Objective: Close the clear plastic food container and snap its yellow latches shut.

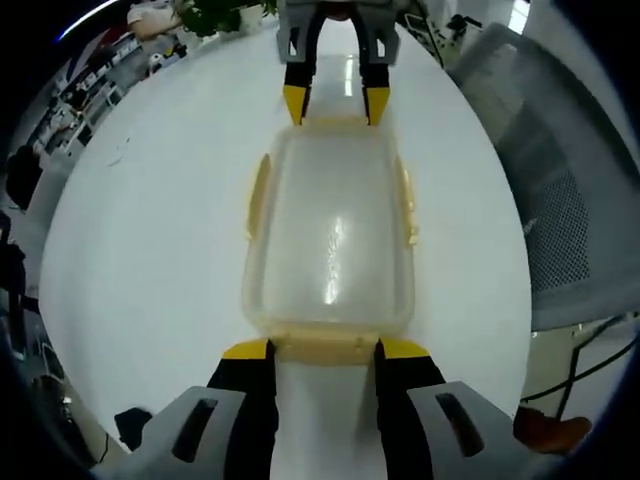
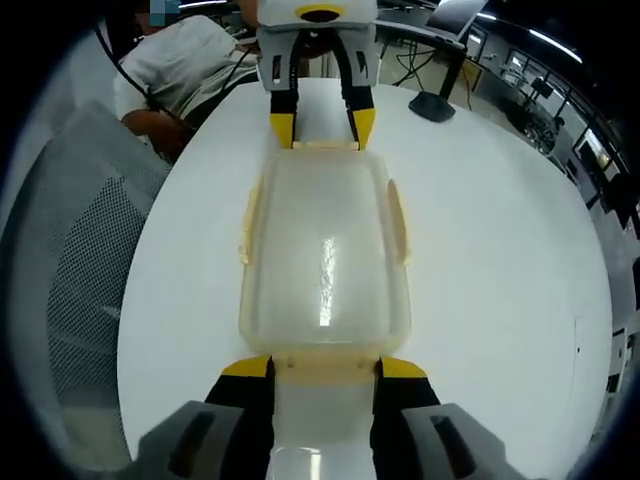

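Left gripper view
Container: the clear rectangular plastic food container with pale yellow latches [image 1: 330, 235] lies flat on the round white tabletop [image 1: 150, 260], lid on, its long axis running from near to far.
Near latch: the pale yellow latch on the near short end [image 1: 322, 346] sits between the two yellow-tipped black jaws.
Left hand-held gripper [image 1: 325, 348]: released, jaws spread wide, one tip at each near corner of the container, just beside it.
Right hand-held gripper [image 1: 336, 103]: at the far short end, jaws apart, yellow tips just at the container's far edge.
Side latches: one on the left long side, one on the right, both lying close along the walls.
Chair: a grey mesh chair [image 1: 560, 200] stands to the right of the tabletop.

Right gripper view
Container [image 2: 325, 250]: centred on the tabletop [image 2: 500, 260], seen from its other end.
Right hand-held gripper [image 2: 325, 367]: released, tips flanking the near latch [image 2: 325, 362].
Left hand-held gripper [image 2: 322, 128]: at the far end, jaws apart.
Person: a white sleeve [image 2: 185, 65] at the far left edge.
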Demonstrator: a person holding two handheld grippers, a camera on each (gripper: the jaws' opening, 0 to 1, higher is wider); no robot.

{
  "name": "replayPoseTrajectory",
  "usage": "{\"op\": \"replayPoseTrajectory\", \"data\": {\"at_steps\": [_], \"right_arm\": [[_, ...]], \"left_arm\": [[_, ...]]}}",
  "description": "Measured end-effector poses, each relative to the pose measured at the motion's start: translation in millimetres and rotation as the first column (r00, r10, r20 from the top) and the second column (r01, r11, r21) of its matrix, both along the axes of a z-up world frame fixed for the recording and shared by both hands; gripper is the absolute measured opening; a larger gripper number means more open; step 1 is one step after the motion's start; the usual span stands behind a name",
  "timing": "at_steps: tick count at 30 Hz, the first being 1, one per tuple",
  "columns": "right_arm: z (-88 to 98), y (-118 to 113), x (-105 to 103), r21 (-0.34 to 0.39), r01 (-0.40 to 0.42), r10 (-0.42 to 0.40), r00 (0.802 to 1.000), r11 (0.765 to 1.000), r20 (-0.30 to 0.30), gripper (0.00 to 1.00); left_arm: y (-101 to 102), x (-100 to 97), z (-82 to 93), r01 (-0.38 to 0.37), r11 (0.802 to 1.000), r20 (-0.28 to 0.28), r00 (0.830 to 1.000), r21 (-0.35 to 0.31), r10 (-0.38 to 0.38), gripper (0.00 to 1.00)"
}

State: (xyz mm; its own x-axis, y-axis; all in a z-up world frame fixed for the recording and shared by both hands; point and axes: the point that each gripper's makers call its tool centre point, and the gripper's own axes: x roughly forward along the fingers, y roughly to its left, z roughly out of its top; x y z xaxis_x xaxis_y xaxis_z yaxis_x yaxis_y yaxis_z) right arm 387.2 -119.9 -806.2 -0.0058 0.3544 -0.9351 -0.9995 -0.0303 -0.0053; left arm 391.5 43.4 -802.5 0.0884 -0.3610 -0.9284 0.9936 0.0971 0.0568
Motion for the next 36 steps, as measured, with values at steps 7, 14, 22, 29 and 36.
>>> {"op": "replayPoseTrajectory", "data": {"at_steps": [7, 14, 22, 29, 36], "right_arm": [[4.8, 2.1, -4.1, 0.022, -0.011, 0.011, 1.0, 1.0, -0.018, 0.35], [23.4, 3.5, 0.0, 0.04, -0.028, 0.028, 0.999, 0.999, 0.02, 0.35], [38.1, -0.6, 1.0, 0.074, -0.023, 0.02, 0.999, 0.997, 0.036, 0.35], [47.4, -9.0, 2.0, 0.073, -0.024, 0.019, 0.998, 0.997, 0.058, 0.35], [57.8, -17.2, 3.7, 0.083, -0.015, 0.009, 0.997, 0.996, 0.075, 0.35]], "left_arm": [[3.7, -7.2, 3.2, -0.017, 1.0, -0.002, 1.0, 0.001, 0.017, 0.36], [4.8, -4.6, 21.0, -0.037, 0.999, 0.032, 0.999, 0.003, 0.037, 0.35], [0.4, -3.3, 39.0, -0.048, 0.999, 0.054, 0.997, -0.011, 0.049, 0.35], [-7.8, -1.2, 48.4, -0.048, 0.999, 0.073, 0.996, -0.013, 0.049, 0.35], [-16.1, 1.3, 57.8, -0.045, 0.999, 0.087, 0.995, -0.015, 0.047, 0.35]]}}
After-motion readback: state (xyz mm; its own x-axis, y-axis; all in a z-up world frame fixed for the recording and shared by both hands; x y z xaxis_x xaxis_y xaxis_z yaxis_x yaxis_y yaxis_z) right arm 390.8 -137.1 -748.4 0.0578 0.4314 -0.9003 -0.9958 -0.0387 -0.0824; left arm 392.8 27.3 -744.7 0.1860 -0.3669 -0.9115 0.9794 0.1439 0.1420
